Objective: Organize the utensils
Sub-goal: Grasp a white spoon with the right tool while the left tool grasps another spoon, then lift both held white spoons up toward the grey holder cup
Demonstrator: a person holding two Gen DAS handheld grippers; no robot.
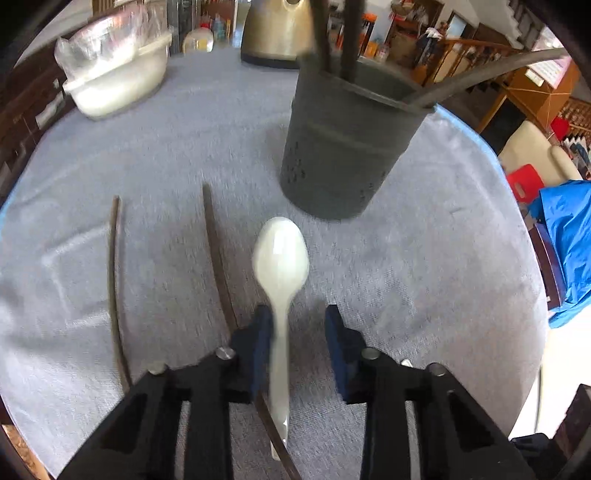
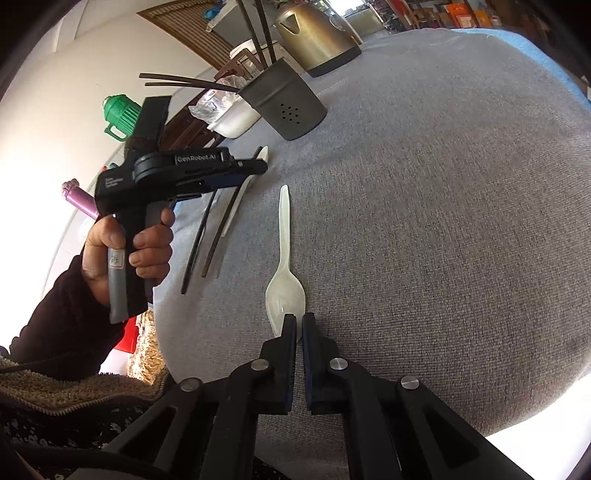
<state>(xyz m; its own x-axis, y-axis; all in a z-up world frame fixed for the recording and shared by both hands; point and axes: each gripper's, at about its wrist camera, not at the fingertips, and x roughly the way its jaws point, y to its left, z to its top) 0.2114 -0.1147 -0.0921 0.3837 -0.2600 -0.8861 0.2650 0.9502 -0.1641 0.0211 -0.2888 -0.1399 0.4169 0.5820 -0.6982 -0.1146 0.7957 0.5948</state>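
A white plastic spoon (image 1: 281, 258) lies on the grey cloth between the fingers of my left gripper (image 1: 300, 325), which is open around its handle, the left pad touching it. Two dark chopsticks (image 1: 218, 258) lie to its left. A dark grey utensil holder (image 1: 340, 147) with several chopsticks in it stands just beyond. In the right wrist view my right gripper (image 2: 299, 325) is shut and empty, its tips over the bowl of a second white spoon (image 2: 284, 288). The left gripper (image 2: 255, 166) hovers over the first spoon and chopsticks (image 2: 218, 229) near the holder (image 2: 291, 107).
A gold kettle (image 1: 277, 33) and a white lidded tub (image 1: 118, 77) stand at the far side of the grey-covered table (image 1: 443, 258). A blue bag (image 1: 569, 236) and a red stool sit off the table's right edge.
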